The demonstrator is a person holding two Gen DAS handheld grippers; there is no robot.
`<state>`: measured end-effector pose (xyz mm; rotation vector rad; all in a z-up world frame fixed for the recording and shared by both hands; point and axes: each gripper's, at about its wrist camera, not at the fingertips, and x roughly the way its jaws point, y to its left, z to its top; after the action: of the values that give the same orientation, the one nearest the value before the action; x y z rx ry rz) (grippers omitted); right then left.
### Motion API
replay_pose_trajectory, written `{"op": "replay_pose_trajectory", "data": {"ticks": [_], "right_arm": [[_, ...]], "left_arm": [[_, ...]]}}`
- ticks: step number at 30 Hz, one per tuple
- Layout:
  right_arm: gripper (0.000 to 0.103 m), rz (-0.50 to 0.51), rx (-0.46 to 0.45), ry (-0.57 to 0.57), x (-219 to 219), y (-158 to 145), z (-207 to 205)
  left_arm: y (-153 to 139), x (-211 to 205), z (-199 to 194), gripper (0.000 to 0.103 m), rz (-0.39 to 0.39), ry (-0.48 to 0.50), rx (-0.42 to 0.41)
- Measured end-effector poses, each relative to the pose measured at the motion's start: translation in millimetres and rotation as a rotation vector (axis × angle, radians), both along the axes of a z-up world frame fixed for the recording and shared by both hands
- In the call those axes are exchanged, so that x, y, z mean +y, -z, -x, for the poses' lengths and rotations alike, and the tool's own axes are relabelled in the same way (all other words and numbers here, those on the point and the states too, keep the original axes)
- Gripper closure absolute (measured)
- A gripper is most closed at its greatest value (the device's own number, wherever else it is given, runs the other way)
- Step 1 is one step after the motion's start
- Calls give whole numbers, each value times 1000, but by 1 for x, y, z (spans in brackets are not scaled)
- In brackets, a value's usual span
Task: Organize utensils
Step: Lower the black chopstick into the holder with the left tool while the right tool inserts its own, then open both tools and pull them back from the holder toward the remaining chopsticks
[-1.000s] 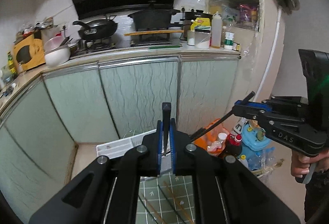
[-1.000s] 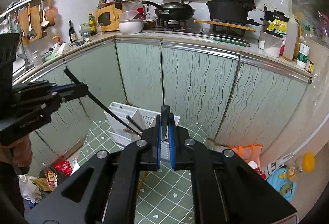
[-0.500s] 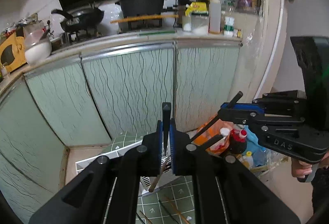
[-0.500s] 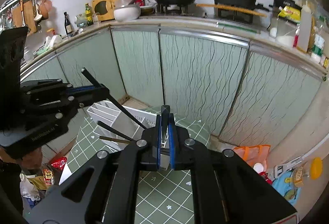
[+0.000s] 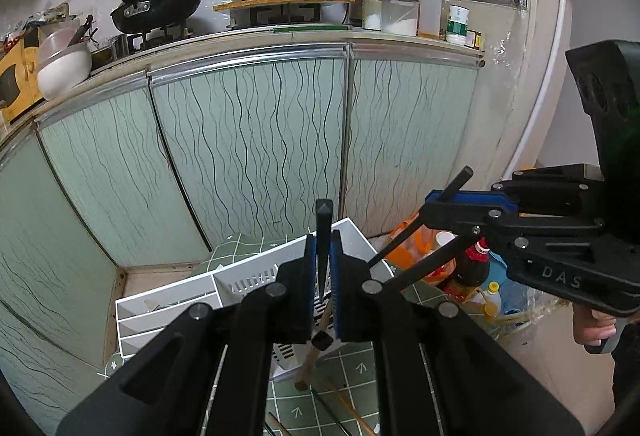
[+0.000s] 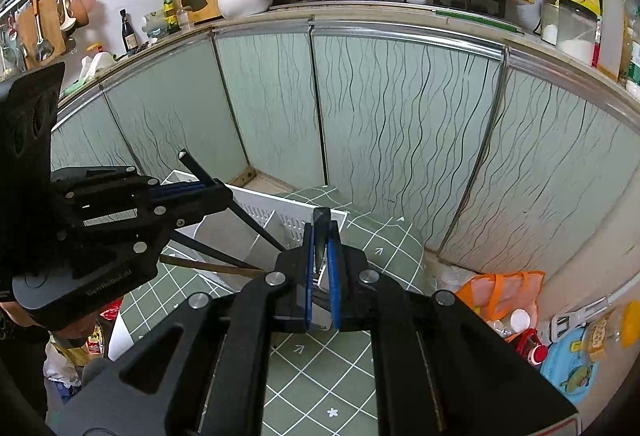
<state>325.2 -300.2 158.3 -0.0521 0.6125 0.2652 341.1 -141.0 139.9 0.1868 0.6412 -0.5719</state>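
The white utensil tray (image 5: 168,294) lies on the green tiled mat (image 6: 320,368), at the mat's far edge near the foot of the cabinet doors (image 5: 248,140). A second ago only its corner showed in the left wrist view. Now both cameras have tipped down and closed in, so its compartments sit just beyond the fingertips.

The left gripper (image 5: 323,248) has its jaws pressed on a dark chopstick (image 5: 323,220) that stands up between them, with a brown stick (image 5: 316,348) showing below. The right gripper (image 6: 321,236) pinches a dark stick (image 6: 321,216) the same way; seen from the left, its load slants down toward the tray's right side. Whether either tip touches the plastic I cannot tell.

Both loads look to be arriving over the tray, so the release into a long compartment seems close. More loose chopsticks (image 5: 352,412) lie on the mat's near edge, so the sorting is not finished.
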Motion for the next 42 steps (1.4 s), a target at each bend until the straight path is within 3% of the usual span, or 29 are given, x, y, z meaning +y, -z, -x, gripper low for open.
{"op": "replay_pose_trajectory", "data": {"ticks": [4,5,6,7,8,9,11,15,24,32,42], "right_arm": [[97,-5,-10,4,-2,-1,3],[90,-6,-8,2,-3,-2,4],[81,-7,-11,3,-5,-3,5],[55,-8,-28,7,-6,-5,8],[35,-7,-53,18,-8,-7,12],[33,-11,-65,20,-10,-9,15],[20,-28,-82,22,-15,-13,22],[8,-32,-129,33,-21,-20,39],[8,9,-159,46,-9,-16,81],[8,50,-160,57,13,14,113],[8,68,-143,91,30,62,146]], "left_arm": [[0,2,-1,95,7,-2,11],[-1,3,-1,92,10,-6,12],[-2,4,0,74,11,-8,11],[-4,7,1,58,10,-15,3],[-7,10,3,19,13,-27,-18],[-10,14,7,6,23,-41,-48],[-18,22,16,6,47,-30,-94],[-25,33,24,4,31,-46,-93],[-31,63,65,4,58,-122,-114],[-20,75,110,4,-16,-232,-191],[9,95,146,4,23,-291,-163]]}}
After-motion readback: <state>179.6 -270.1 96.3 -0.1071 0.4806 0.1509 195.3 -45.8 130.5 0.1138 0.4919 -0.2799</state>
